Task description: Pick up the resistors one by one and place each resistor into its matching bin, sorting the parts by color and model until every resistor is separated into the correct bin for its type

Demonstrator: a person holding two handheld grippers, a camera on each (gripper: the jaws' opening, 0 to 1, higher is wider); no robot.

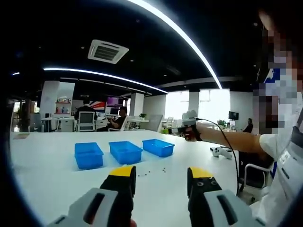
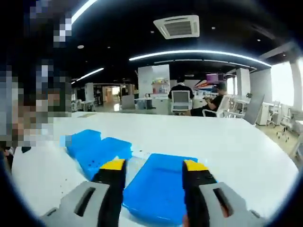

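Both tongs gape empty: left tongs (image 1: pixel 161 176) above scattered resistors (image 1: pixel 150 172), right tongs (image 2: pixel 154 171) over nearest blue bin (image 2: pixel 158 189) on white worktop (image 1: pixel 42 165).

White desk (image 1: pixel 42 165) carries three blue bins (image 1: pixel 125 152) mid-frame, scattered resistors (image 1: pixel 158 170) below them, white controller (image 1: pixel 221 152) at right.

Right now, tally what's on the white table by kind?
Blue plastic bins: 3
White game controller: 1
Small dark resistors: scattered, too small to count
Total countable: 4
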